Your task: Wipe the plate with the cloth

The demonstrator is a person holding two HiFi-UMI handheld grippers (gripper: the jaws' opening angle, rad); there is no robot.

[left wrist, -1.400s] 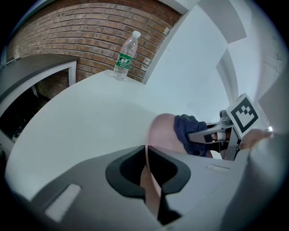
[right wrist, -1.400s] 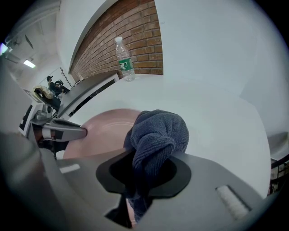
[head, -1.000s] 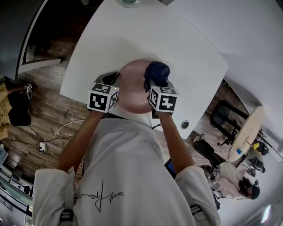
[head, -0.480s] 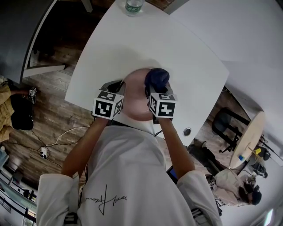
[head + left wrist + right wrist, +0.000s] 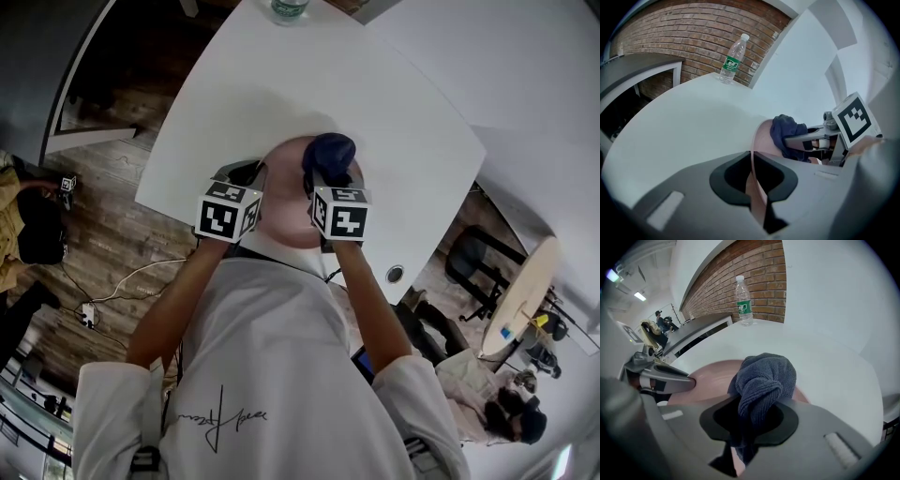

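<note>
The plate (image 5: 286,192) lies on the near part of the white table (image 5: 281,75), just in front of the person. Its left rim runs edge-on between the jaws of the left gripper (image 5: 752,178), which are clamped on it. The cloth (image 5: 764,378), a dark blue bunch, is pinched in the closed jaws of the right gripper (image 5: 750,420), and its free wad sits over the far right part of the plate, apparently touching the face. I judge the wiping step to be in hand, with plate steadied and cloth on it. The next move calls for pressing the wad down and sweeping it across the pink face toward the left while the left gripper keeps its hold. Counted: one plate, one cloth, two grippers, and one bottle (image 5: 731,61) standing at the table's far edge, well apart from the plate
</note>
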